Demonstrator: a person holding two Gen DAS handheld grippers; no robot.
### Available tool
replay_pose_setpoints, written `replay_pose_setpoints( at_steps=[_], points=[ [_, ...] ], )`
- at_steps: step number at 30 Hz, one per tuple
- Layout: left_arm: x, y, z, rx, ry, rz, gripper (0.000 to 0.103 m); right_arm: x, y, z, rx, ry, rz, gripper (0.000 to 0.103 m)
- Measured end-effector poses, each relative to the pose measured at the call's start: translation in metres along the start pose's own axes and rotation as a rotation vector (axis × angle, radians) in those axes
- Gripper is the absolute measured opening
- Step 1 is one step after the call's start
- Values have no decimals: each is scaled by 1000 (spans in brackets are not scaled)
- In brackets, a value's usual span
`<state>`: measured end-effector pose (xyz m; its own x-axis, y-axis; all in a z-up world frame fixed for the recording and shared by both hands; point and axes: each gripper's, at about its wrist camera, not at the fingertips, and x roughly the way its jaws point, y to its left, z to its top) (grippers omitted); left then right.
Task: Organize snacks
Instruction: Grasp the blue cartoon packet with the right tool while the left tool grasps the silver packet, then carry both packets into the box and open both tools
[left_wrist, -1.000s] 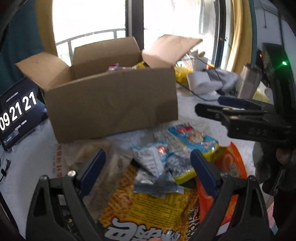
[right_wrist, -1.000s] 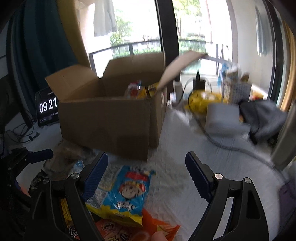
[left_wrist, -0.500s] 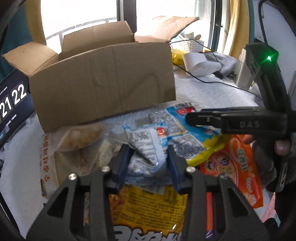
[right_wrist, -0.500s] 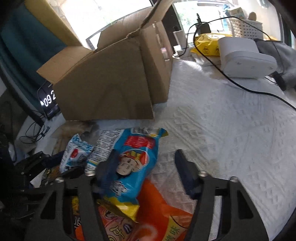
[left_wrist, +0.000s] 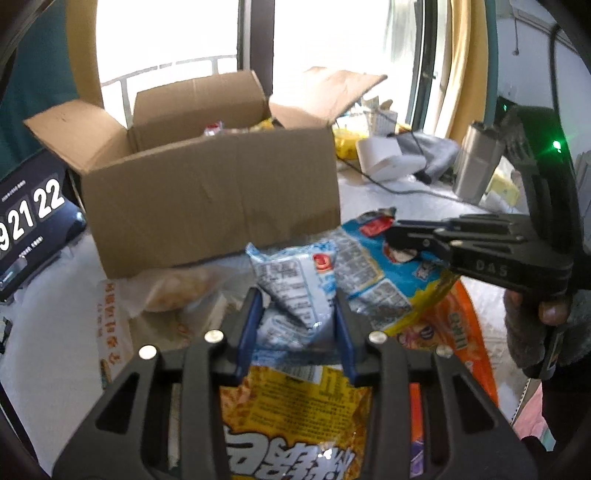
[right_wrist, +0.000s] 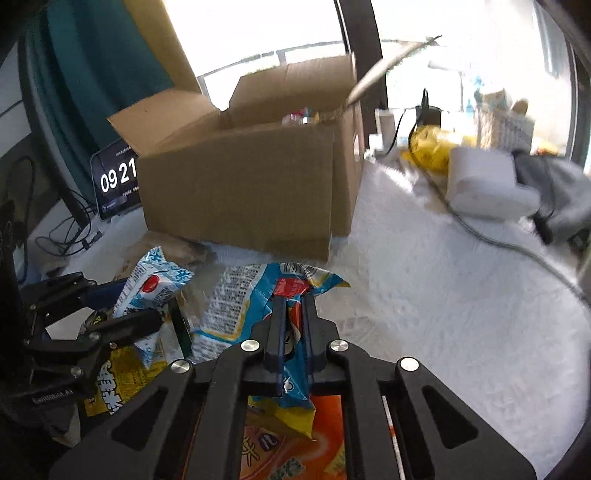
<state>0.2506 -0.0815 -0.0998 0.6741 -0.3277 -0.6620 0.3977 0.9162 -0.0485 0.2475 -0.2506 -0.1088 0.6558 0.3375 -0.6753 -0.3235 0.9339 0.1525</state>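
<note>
Snacks are already in both tools: the left tool has closed its blue pads on a small pale-blue snack packet, pinching the puffed body from both sides, while the right tool, whose jaws have just been closing, is nearly shut on a fold of the blue and yellow cartoon snack bag, clamped at the middle of its upper half. Both packs look light and air-filled, with crinkly, slick film, so I judge a grip on the flat sealed edge or a gathered fold safer than squeezing the belly, which could crush the contents or slip out. Around them, more packs lie in a loose overlapping pile on the white tabletop: a yellow snack bag under the left tool, an orange snack bag under the right one, and a clear bag of pale pastries to the left. Just behind the pile stands an open cardboard box with packets already showing inside, probably the destination. A clock display leans left of the box.
</note>
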Motion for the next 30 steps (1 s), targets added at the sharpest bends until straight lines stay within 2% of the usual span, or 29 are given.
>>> replay_pose_setpoints(
  at_steps=[11, 16, 30],
  points=[
    [-38, 22, 21, -22, -106, 34, 39, -48, 24, 32, -110, -126, -57, 7],
    [-55, 42, 32, -72, -163, 71, 39, -63, 34, 52, -131, -183, -84, 7],
    [-79, 91, 66, -129, -298, 157, 39, -73, 69, 115, -197, -315, -82, 7]
  ],
)
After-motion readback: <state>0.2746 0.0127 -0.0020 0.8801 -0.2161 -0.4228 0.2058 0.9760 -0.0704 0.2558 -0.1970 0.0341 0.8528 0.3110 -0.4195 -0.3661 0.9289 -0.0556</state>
